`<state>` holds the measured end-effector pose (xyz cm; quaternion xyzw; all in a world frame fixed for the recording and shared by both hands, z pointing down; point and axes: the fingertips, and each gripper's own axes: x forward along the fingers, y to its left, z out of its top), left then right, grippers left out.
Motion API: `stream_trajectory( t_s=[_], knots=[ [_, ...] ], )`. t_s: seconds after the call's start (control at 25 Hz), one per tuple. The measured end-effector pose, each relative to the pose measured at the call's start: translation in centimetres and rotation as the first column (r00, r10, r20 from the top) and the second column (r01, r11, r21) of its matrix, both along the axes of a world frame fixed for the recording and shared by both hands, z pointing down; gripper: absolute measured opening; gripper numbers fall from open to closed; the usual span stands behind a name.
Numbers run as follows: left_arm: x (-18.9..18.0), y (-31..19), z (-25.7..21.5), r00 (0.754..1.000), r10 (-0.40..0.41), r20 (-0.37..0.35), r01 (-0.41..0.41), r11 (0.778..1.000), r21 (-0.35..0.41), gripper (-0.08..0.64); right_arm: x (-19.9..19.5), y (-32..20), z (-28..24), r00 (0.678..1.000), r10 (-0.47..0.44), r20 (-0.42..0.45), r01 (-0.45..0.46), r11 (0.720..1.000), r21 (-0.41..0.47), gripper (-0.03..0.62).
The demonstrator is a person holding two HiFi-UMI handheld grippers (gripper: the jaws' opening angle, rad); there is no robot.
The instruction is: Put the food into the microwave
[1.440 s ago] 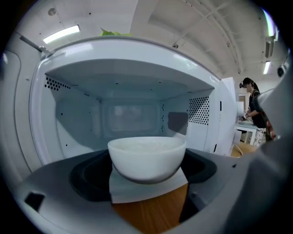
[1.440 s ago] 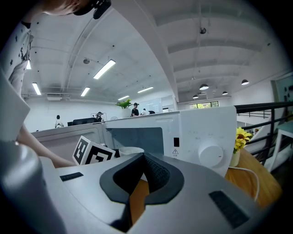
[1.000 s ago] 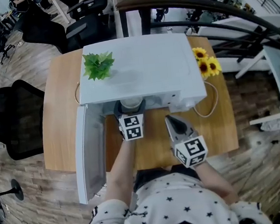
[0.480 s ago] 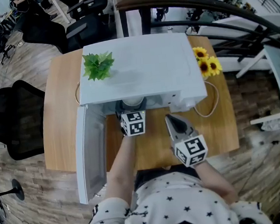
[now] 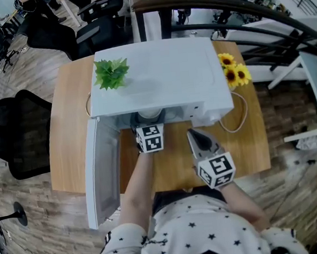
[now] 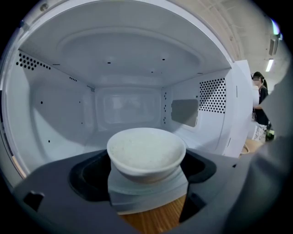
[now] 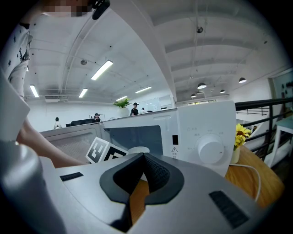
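Left gripper clamps the rice bowl at the microwave mouth; right gripper jaws pressed together, empty

Head view steeply down; both gripper views level, near, sharing the microwave.

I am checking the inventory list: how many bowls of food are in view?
1. The white bowl is held in the left claw at the mouth of the open microwave; the cavity behind it shows no other.
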<state>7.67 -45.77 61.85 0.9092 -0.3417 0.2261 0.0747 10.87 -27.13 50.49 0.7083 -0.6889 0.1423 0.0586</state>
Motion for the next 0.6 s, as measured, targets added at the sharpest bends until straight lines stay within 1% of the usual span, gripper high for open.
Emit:
stream_trajectory(
  t_s=[0.12, 0.36, 0.6],
  knots=[
    [-0.2, 0.3, -0.3, 1.0, -0.005, 0.0, 0.005, 1.0, -0.004, 0.448, 0.0, 0.4, 0.0, 1.0, 0.008, 0.011, -0.008, 1.0, -0.007, 0.003],
    [-1.3, 1.5, -1.7, 0.999, -0.035, -0.014, 0.035, 0.999, 0.023, 0.448, -0.4, 1.4, -0.2, 1.0, -0.014, 0.024, 0.014, 1.0, 0.002, 0.003],
    [-2.7, 4.4, -3.3, 0.998, -0.063, -0.027, 0.063, 0.998, 0.027, 0.448, -0.4, 3.1, -0.8, 0.999, -0.046, 0.021, 0.045, 0.999, 0.013, 0.003]
  ],
)
